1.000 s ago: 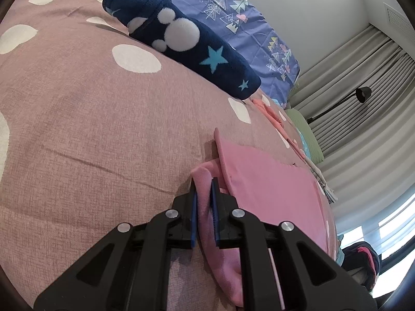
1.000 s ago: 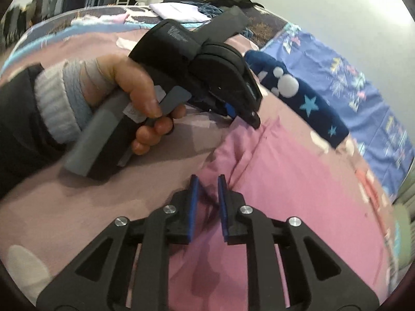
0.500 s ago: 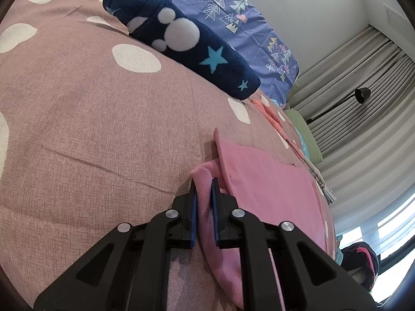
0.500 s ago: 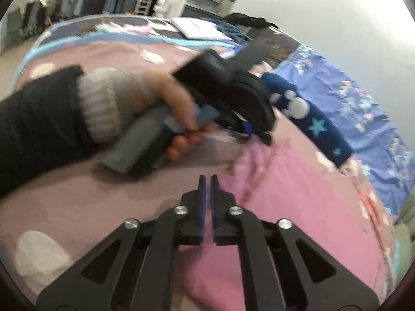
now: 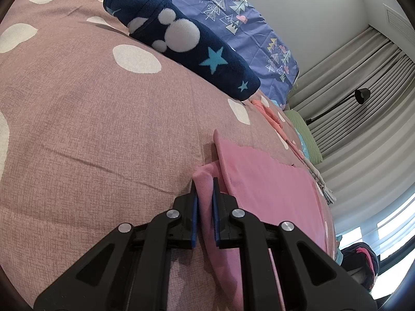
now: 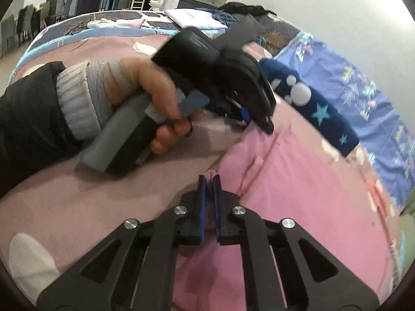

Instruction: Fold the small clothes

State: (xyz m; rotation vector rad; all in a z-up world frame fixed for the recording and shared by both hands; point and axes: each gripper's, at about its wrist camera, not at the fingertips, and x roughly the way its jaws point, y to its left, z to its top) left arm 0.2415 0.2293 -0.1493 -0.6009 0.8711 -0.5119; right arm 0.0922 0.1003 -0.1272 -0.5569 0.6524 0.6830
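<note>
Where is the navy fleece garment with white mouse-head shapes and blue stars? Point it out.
The navy fleece garment lies rolled on the dotted pink bedspread, upper middle in the left wrist view, against the blue patterned sheet.

Grey curtains (image 5: 363, 83), black lamp (image 5: 361, 95), white wall (image 5: 311, 7).

In the left wrist view, the mauve bedspread with white spots (image 5: 77, 119) lies bare across the left and centre of the frame, giving open passage. A navy fleece garment with white circles and blue stars (image 5: 186, 44) blocks the upper centre, just in front of a blue patterned sheet (image 5: 249, 26). In the right wrist view, the person's left hand (image 6: 155, 98) and the black handheld left gripper (image 6: 259, 121) occupy the centre, obstructing travel upward in the frame. Bare bedspread remains at lower left.
</note>
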